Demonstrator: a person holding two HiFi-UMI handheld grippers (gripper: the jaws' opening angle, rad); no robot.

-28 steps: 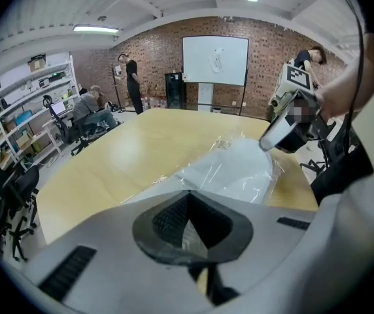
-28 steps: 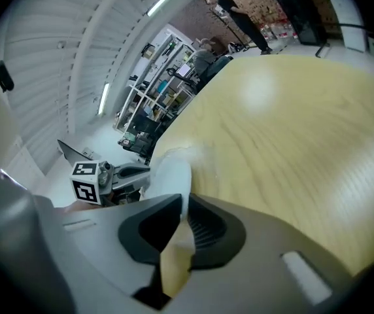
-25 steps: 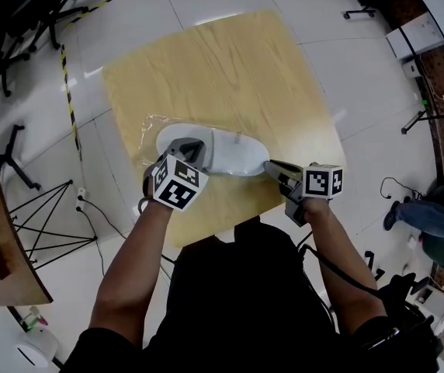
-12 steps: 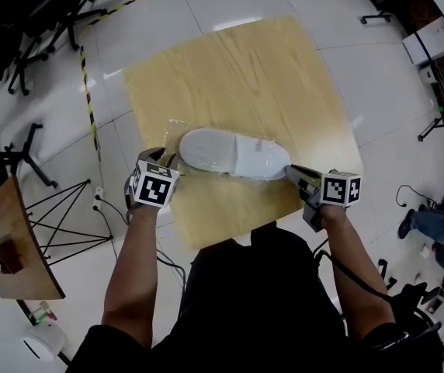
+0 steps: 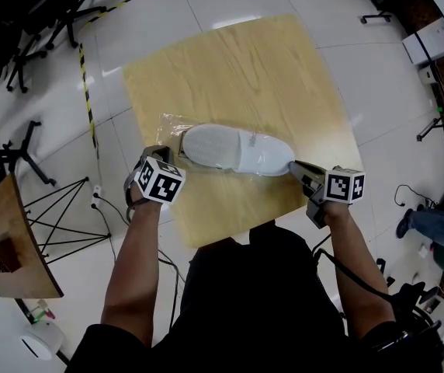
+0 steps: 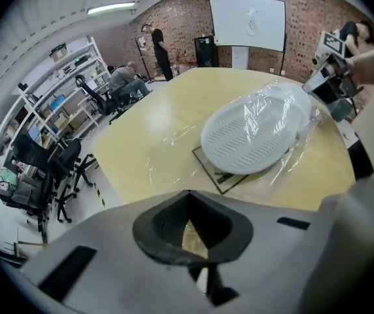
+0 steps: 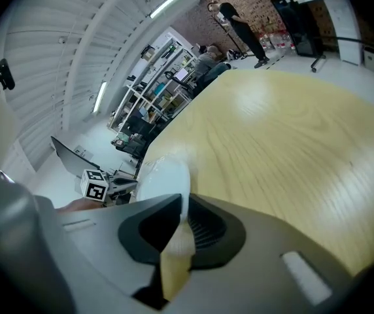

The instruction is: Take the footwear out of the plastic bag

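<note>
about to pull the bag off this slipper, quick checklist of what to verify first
1. Right tongs gripping the slipper: ok, jaws closed on its end.
2. Left tongs pinching the plastic bag: ok, jaws together, film seemingly between them.
3. Tongs at opposite ends of the slipper: ok.
4. Slipper free of the bag: not ok, film covers its sole.
5. Bag's open end faces the right tongs: cannot tell.
</note>
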